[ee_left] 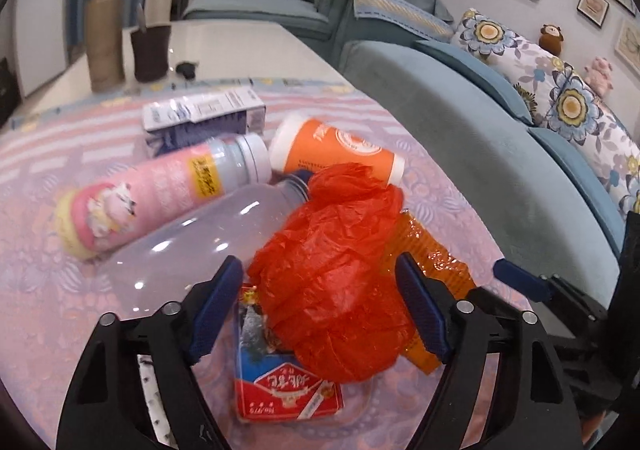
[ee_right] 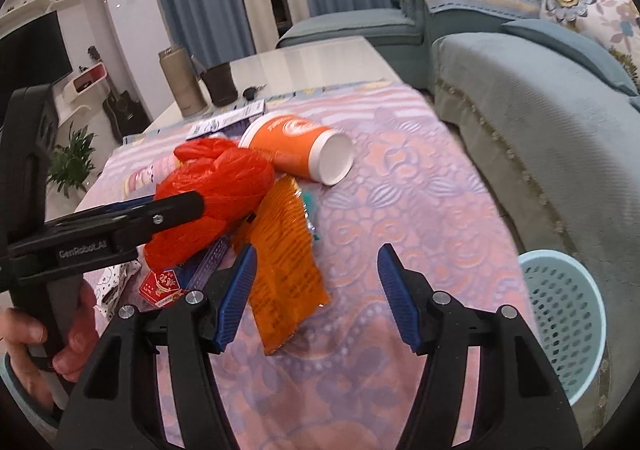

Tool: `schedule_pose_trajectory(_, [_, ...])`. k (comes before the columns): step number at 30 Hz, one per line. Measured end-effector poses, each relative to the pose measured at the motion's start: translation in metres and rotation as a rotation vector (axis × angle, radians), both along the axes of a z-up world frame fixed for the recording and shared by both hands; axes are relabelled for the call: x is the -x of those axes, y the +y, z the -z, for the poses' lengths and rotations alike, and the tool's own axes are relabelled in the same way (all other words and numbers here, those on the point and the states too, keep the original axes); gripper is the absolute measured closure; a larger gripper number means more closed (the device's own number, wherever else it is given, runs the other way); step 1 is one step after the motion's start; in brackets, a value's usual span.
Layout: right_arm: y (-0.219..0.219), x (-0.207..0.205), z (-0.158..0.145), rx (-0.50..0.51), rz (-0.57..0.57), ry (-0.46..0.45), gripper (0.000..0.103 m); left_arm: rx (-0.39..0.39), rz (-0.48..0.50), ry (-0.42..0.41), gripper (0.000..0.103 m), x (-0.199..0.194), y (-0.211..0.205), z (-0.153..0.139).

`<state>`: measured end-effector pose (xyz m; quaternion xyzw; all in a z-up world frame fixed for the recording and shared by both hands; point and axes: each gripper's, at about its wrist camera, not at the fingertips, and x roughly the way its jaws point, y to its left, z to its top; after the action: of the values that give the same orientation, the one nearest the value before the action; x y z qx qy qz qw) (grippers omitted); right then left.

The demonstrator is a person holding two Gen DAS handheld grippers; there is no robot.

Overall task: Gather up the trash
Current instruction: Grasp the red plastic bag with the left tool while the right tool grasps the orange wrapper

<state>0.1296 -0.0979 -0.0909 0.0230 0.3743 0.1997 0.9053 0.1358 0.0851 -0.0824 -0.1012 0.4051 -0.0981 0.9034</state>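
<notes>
A crumpled red plastic bag point(ee_left: 332, 282) point(ee_right: 212, 189) lies on a pile of trash on the pink tablecloth point(ee_right: 420, 209). My left gripper point(ee_left: 318, 260) is open and straddles the bag, with a gap showing at its left pad. In the right wrist view one of its fingers point(ee_right: 172, 209) crosses the bag. My right gripper point(ee_right: 317, 250) is open above bare cloth, its left finger over an orange snack packet point(ee_right: 284, 258) point(ee_left: 432, 262). Around the bag lie an orange paper cup point(ee_left: 336, 149) point(ee_right: 296, 149), a pink bottle point(ee_left: 140, 201), a clear bottle point(ee_left: 200, 242) and a red packet point(ee_left: 288, 394).
A blue-white carton point(ee_left: 200, 117) lies behind the bottles. A brown cylinder point(ee_left: 104, 41) and a dark cup point(ee_left: 150, 53) stand at the table's far end. A light blue mesh basket point(ee_right: 568, 330) stands on the floor to the right, beside the blue sofa point(ee_right: 540, 129).
</notes>
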Motion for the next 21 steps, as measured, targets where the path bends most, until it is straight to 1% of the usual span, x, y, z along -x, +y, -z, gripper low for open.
schedule_pose_trajectory(2, [0.004,-0.005,0.005,0.002,-0.011,0.019,0.044,-0.002,-0.002,0.022,0.035,-0.006,0.000,0.007])
schedule_pose_trajectory(3, [0.006,-0.008,0.008,0.000,-0.022,0.034,0.044,-0.004,0.000,0.040,0.040,-0.009,-0.001,0.010])
schedule_pose_trajectory(4, [0.008,-0.010,0.011,-0.001,-0.028,0.045,0.044,0.000,0.003,0.044,0.042,-0.010,-0.002,0.013])
schedule_pose_trajectory(5, [0.010,-0.012,0.013,0.003,-0.033,0.055,0.046,0.002,0.004,0.044,0.043,-0.010,-0.002,0.014])
schedule_pose_trajectory(6, [0.012,-0.013,0.015,0.006,-0.044,0.066,0.050,-0.003,0.001,0.042,0.046,-0.010,-0.003,0.015])
schedule_pose_trajectory(7, [0.014,-0.014,0.016,0.005,-0.056,0.075,0.062,-0.008,-0.001,0.041,0.054,-0.010,-0.003,0.015])
schedule_pose_trajectory(8, [0.015,-0.014,0.018,0.006,-0.065,0.089,0.072,-0.008,0.001,0.042,0.056,-0.010,-0.004,0.016])
schedule_pose_trajectory(9, [0.016,-0.014,0.019,0.012,-0.065,0.094,0.075,-0.007,0.002,0.039,0.062,-0.009,-0.004,0.015])
schedule_pose_trajectory(10, [0.016,-0.013,0.019,0.016,-0.066,0.093,0.080,-0.009,0.001,0.034,0.067,-0.008,-0.005,0.014])
schedule_pose_trajectory(11, [0.016,-0.011,0.018,0.008,-0.074,0.088,0.089,-0.011,-0.001,0.031,0.069,-0.007,-0.006,0.012])
schedule_pose_trajectory(13, [0.014,-0.007,0.014,-0.002,-0.078,0.075,0.096,-0.005,0.005,0.016,0.074,-0.004,-0.008,0.008])
schedule_pose_trajectory(17, [0.006,0.003,0.002,-0.003,-0.066,0.031,0.101,0.003,0.011,-0.020,0.077,0.003,-0.015,-0.004])
schedule_pose_trajectory(21, [-0.009,0.012,-0.013,-0.018,-0.032,-0.017,0.102,0.019,0.026,-0.065,0.078,0.010,-0.023,-0.021])
